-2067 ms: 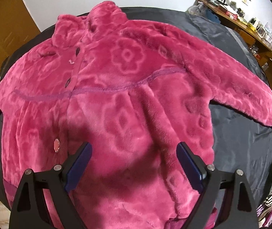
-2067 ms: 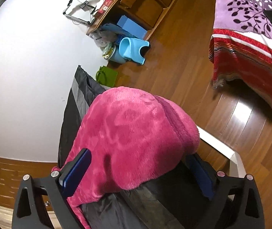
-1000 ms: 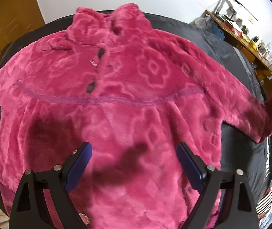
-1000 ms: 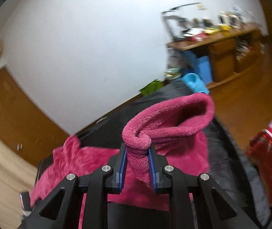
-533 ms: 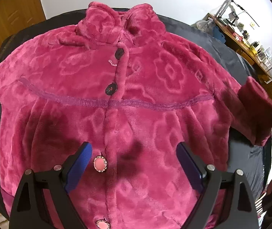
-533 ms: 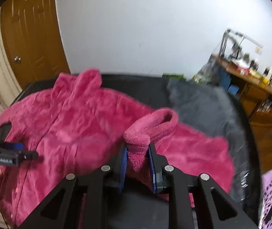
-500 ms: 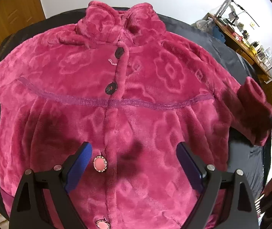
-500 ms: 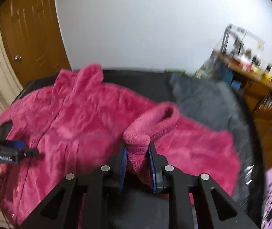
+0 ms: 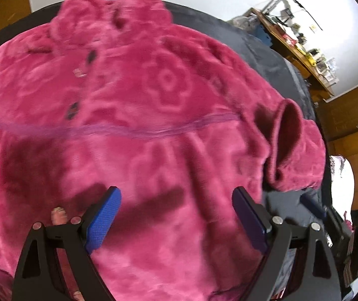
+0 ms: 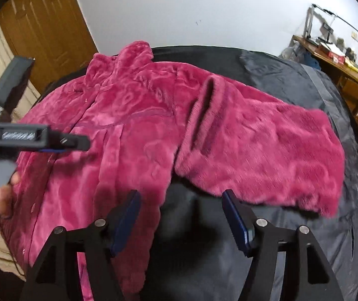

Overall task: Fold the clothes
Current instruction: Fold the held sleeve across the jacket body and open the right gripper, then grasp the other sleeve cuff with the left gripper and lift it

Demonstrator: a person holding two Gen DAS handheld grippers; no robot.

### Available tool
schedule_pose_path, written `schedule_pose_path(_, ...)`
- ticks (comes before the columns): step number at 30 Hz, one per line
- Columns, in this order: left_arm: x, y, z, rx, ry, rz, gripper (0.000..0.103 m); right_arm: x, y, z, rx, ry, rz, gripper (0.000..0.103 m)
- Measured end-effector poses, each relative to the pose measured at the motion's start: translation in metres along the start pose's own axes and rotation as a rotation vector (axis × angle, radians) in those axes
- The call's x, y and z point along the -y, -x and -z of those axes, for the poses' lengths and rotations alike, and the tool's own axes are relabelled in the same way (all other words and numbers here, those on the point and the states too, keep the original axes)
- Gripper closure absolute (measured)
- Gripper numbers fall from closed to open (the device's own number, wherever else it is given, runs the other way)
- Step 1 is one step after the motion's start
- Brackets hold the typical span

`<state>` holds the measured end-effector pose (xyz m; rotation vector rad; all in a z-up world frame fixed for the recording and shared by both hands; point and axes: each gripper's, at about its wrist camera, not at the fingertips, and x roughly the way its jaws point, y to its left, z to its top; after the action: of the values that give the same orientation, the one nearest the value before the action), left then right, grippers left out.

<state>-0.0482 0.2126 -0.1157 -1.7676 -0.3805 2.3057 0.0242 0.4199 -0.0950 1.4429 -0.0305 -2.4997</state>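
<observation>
A pink fleece jacket [image 9: 138, 115] with dark buttons lies front up on a dark cloth-covered table [image 10: 291, 75]. Its right sleeve [image 10: 254, 148] is folded inward, the cuff [image 10: 201, 115] resting at the jacket's side; it also shows in the left wrist view [image 9: 291, 148]. My left gripper [image 9: 176, 215] is open and empty above the jacket's lower front. My right gripper [image 10: 181, 213] is open and empty just below the folded sleeve, over bare cloth. The left gripper also shows in the right wrist view [image 10: 41, 138].
A wooden desk [image 10: 342, 60] with clutter stands at the right against a white wall. A wooden door [image 10: 46, 27] is at the back left. The table's right part is bare dark cloth [image 10: 291, 263].
My right gripper has let go of the sleeve cuff and opened; the sleeve now lies folded in toward the jacket. The left gripper has shifted a little over the jacket front.
</observation>
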Motion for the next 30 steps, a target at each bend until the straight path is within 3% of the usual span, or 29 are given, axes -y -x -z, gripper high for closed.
schedule_pose_path(7, 0.058, -0.009, -0.025, 0.09, -0.119, 0.08, 0.011, 0.039, 0.016, 0.017, -0.019, -0.097, 0.007, 0.034)
schedule_pose_path(15, 0.114, -0.043, -0.042, 0.116, -0.236, 0.126, 0.011, 0.062, 0.025, 0.029, -0.03, -0.12, 0.006, 0.034)
schedule_pose_path(20, 0.123, -0.05, -0.045, 0.105, -0.264, 0.177, 0.011, 0.073, 0.027, 0.034, -0.04, -0.126, -0.002, 0.034)
schedule_pose_path(28, 0.125, -0.073, -0.05, 0.034, -0.264, 0.127, 0.012, 0.076, 0.03, 0.034, -0.043, -0.114, -0.019, 0.034)
schedule_pose_path(30, 0.125, -0.077, -0.052, 0.014, -0.261, 0.125, 0.025, 0.075, 0.03, 0.034, -0.041, -0.11, -0.016, 0.034)
